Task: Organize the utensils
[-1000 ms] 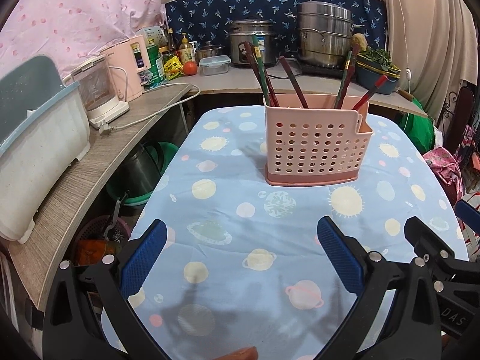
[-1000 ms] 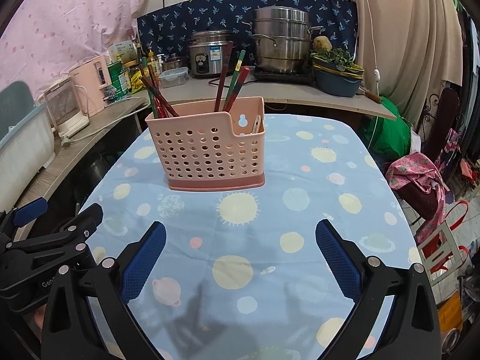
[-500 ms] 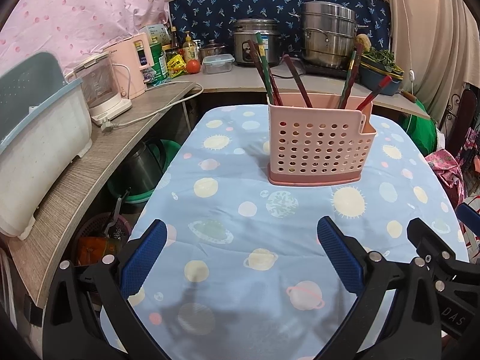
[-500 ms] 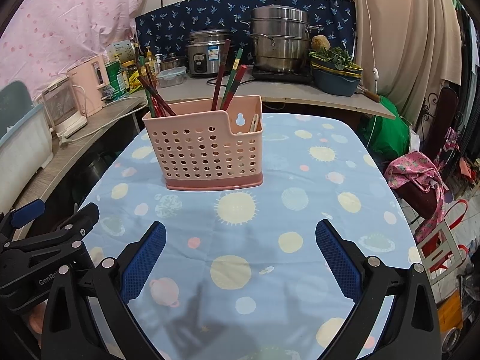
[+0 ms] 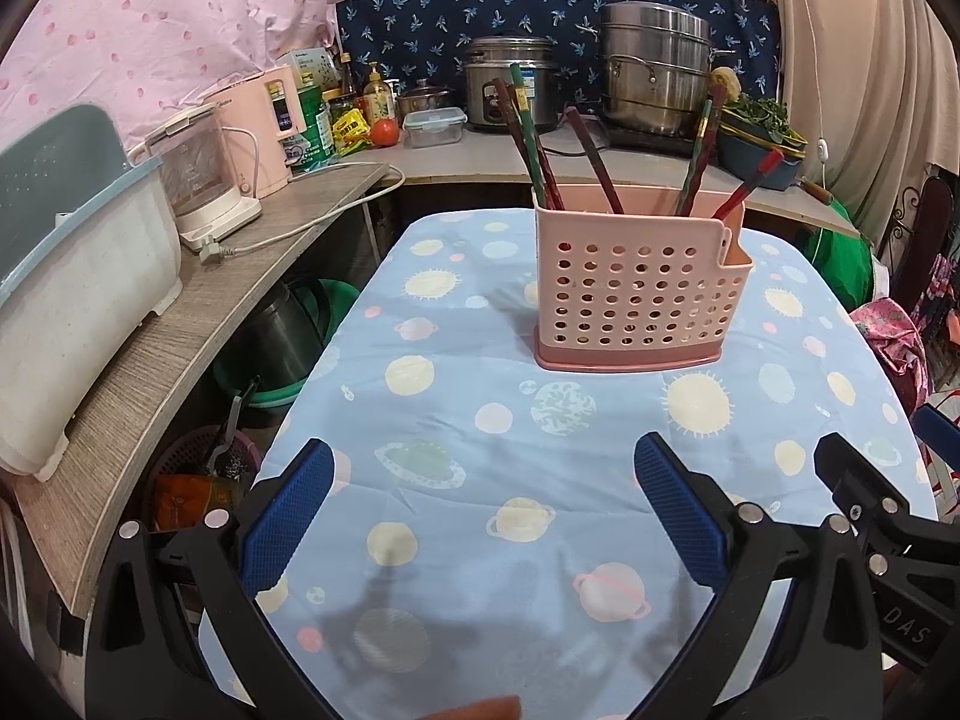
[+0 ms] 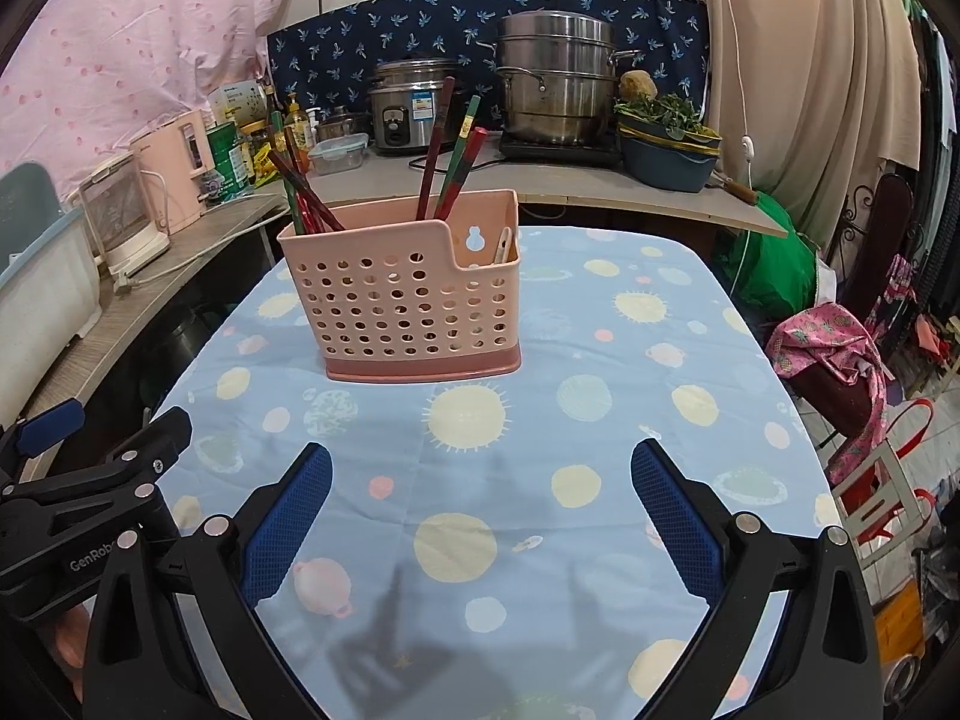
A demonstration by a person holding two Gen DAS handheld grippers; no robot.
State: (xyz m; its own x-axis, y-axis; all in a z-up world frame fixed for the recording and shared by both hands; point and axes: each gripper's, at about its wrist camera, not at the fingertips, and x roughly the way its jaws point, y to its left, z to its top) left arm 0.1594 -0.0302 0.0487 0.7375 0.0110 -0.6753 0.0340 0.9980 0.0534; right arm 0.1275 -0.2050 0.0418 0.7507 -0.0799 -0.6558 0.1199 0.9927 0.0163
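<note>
A pink perforated utensil basket (image 5: 639, 288) stands upright on the blue planet-print tablecloth (image 5: 468, 396), also in the right wrist view (image 6: 408, 300). Several red, brown and green chopsticks (image 5: 534, 138) stand in it, some at its left end (image 6: 300, 186), some in the middle (image 6: 450, 150). A pale utensil (image 6: 503, 245) sits in its low side pocket. My left gripper (image 5: 480, 498) is open and empty, near the table's front edge. My right gripper (image 6: 480, 498) is open and empty beside it. Each shows in the other's view.
A wooden counter (image 5: 198, 324) runs along the left with a white dish bin (image 5: 66, 288), a clear kettle (image 5: 204, 174) and its cord. The back counter holds a rice cooker (image 5: 510, 84), a steel steamer (image 5: 654, 78) and a vegetable bowl (image 6: 666, 144). Clutter and bags (image 6: 834, 348) lie right of the table.
Both grippers have shifted slightly; the basket appears a little lower and closer in both views. Both stay open and empty.
</note>
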